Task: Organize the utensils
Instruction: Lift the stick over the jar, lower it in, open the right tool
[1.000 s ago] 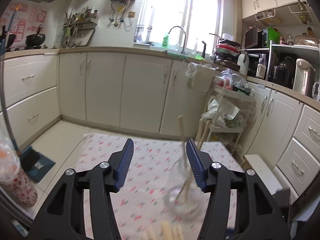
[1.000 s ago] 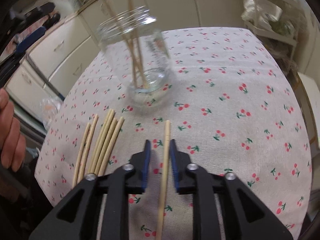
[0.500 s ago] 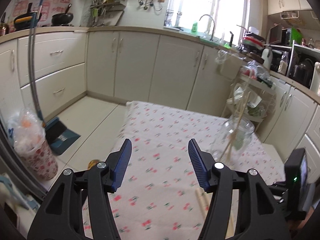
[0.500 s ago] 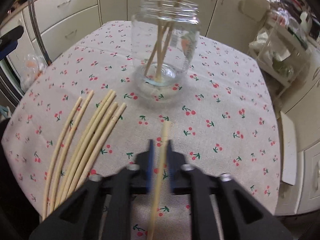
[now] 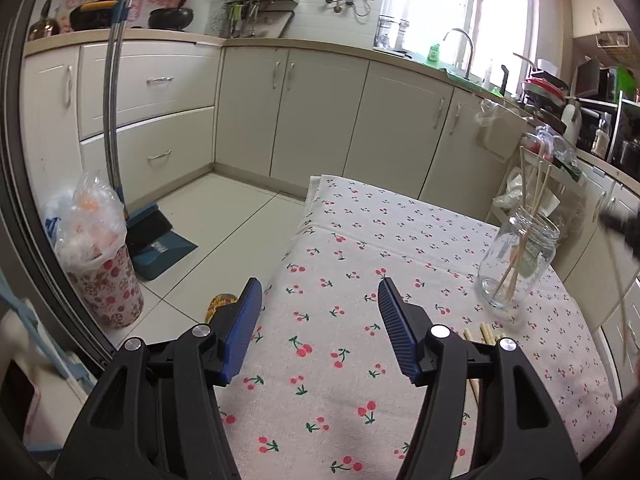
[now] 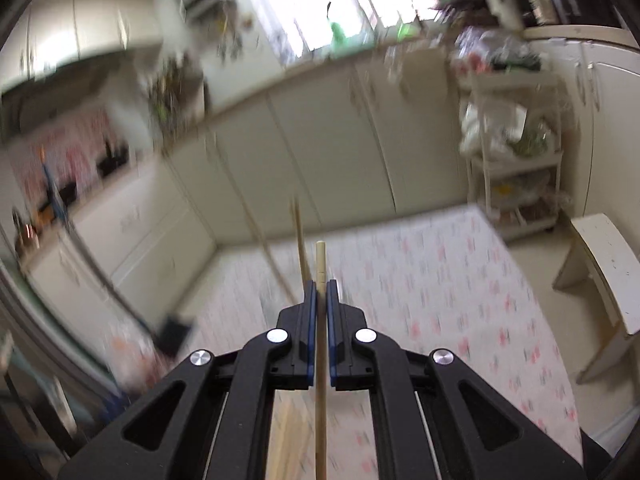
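A chopstick is lifted clear of the table

A pale wooden chopstick point(image 6: 320, 320) is pinched at frame centre by the right gripper point(image 6: 320, 292), raised off the cherry-print tablecloth point(image 5: 340, 280) where it lay a second ago. The left gripper point(image 5: 318, 312), spread and empty, has just been widening. The clear glass jar point(image 5: 520, 256), at right, awaits the stick.
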